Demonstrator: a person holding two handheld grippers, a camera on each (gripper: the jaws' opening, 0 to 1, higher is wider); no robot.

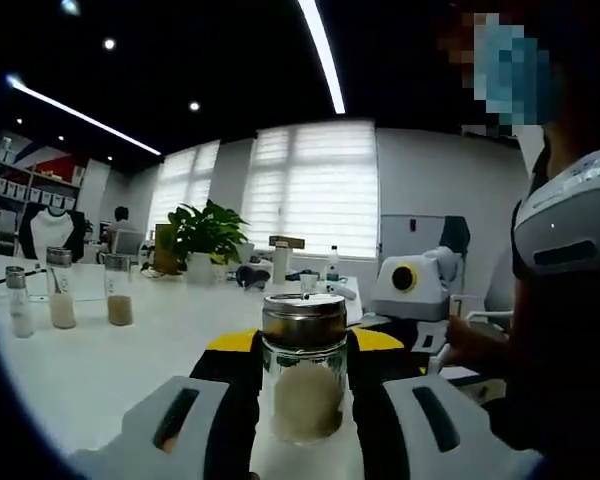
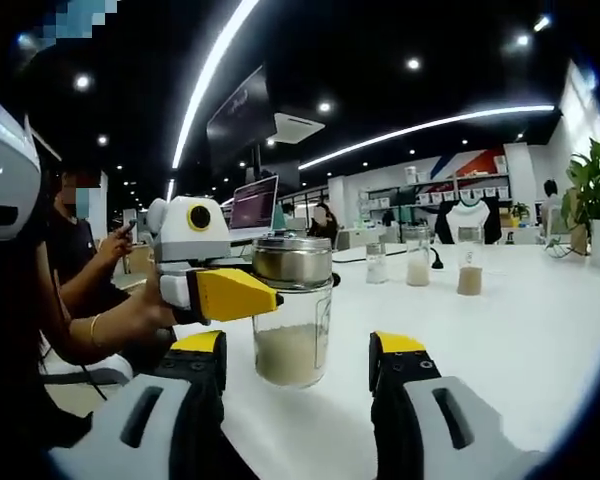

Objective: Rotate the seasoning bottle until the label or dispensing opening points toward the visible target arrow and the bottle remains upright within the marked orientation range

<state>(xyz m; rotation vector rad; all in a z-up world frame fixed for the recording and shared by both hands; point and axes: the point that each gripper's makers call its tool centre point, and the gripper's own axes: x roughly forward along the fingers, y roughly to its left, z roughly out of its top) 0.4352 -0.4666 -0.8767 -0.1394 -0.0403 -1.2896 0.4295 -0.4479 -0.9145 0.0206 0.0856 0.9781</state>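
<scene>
Seasoning bottle [image 1: 303,365] upright on white table [image 1: 100,370], clamped in left gripper [image 1: 302,385]. Right gripper [image 2: 296,365] spread apart, just short of bottle. 3 jars [image 1: 62,288] well behind.

Black jaws with yellow tips and grey slotted housings are seen on the left gripper [image 1: 305,385] and right gripper [image 2: 296,365].

A clear glass seasoning bottle [image 1: 304,385] with a shiny brushed-metal lid [image 1: 303,318] holds pale, grainy powder. Beneath it, the white table [image 1: 100,365] looks smooth and slightly glossy. Either side of the bottle, the left gripper [image 1: 302,420] has matt black and yellow plastic jaws.
</scene>
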